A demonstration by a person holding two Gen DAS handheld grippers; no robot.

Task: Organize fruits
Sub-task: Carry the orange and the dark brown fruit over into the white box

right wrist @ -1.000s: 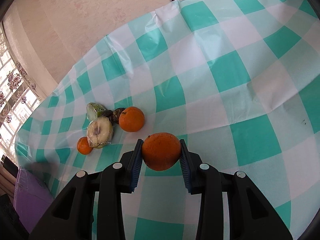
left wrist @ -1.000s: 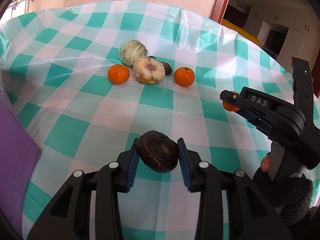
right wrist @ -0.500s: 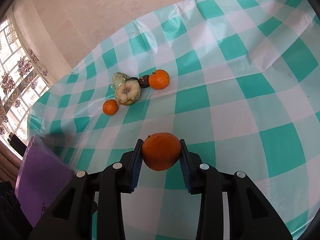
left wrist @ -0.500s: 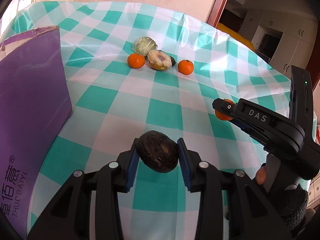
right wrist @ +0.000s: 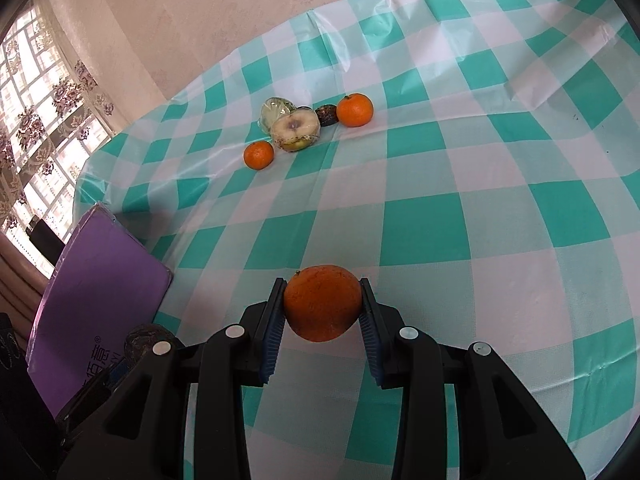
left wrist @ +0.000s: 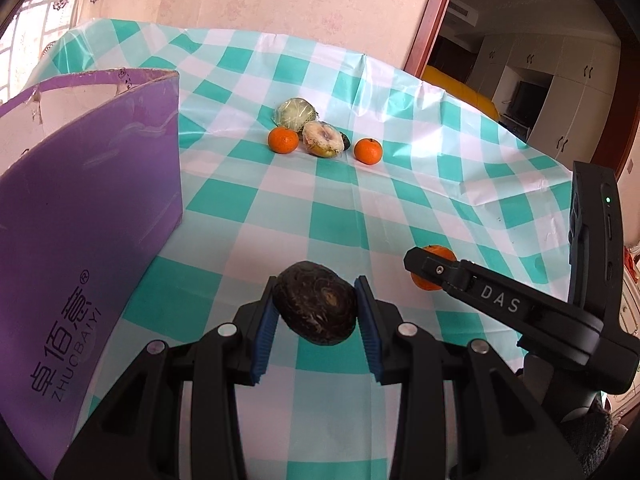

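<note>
Three oranges show in all: one orange point(right wrist: 322, 307) is up off the table between blue pads, and two smaller ones lie on the checked tablecloth point(right wrist: 440, 184) — a left one point(right wrist: 259, 155) and a right one point(right wrist: 354, 110). Dark brown fruits number two: one held point(left wrist: 315, 307), one small one point(right wrist: 327, 115) among the far cluster. Plastic-wrapped items also number two — a pale cut fruit point(right wrist: 296, 128) and a greenish round one point(right wrist: 275, 111) behind it. There is one purple box point(left wrist: 80, 216). Two grippers are in view, the left point(left wrist: 316, 312) and the right point(right wrist: 322, 312).
</note>
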